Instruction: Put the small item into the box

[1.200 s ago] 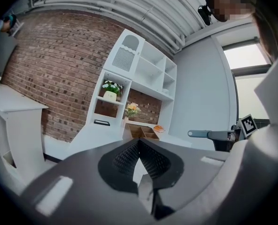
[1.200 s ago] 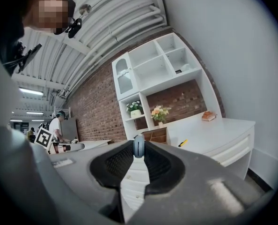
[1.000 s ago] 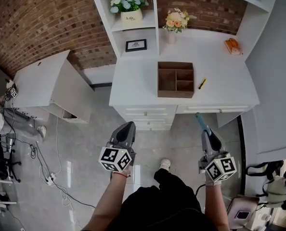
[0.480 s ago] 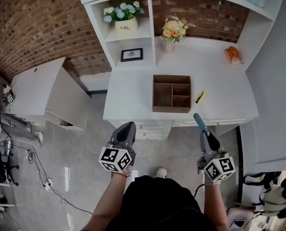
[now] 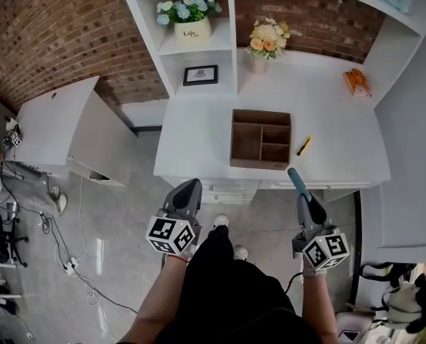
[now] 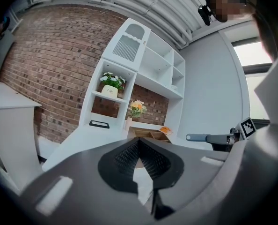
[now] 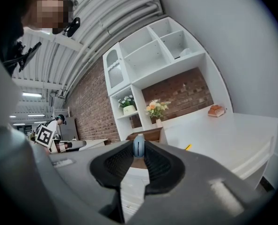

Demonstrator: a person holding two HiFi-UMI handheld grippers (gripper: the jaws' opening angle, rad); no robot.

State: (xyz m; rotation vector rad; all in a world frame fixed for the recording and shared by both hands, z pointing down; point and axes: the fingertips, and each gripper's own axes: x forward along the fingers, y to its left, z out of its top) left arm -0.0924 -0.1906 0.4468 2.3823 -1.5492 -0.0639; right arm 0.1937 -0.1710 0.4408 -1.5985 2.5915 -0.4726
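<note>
A brown wooden box [image 5: 260, 139] with several compartments stands on the white desk [image 5: 199, 131]; it also shows far off as the box [image 6: 148, 134] and the box [image 7: 148, 135]. A small yellow item [image 5: 303, 145] lies on the desk just right of it. My right gripper [image 5: 302, 191] is short of the desk's front edge, shut on a slim blue item [image 5: 295, 175]. That blue item [image 7: 138, 146] sits between the jaws of the right gripper [image 7: 138, 145]. My left gripper [image 5: 193, 184] hovers over the floor before the drawers. The left gripper [image 6: 138, 141] is shut and holds nothing.
At the desk's back stand a vase of flowers [image 5: 262, 43], a shelf with a potted plant [image 5: 190, 20] and a picture frame [image 5: 201, 74], and an orange object [image 5: 357, 83]. A white cabinet [image 5: 69, 135] is at left, with cables [image 5: 69, 264] on the floor.
The person has stepped toward the desk, carrying both grippers forward, so the desk and box now lie closer. The jaws have not visibly changed.
</note>
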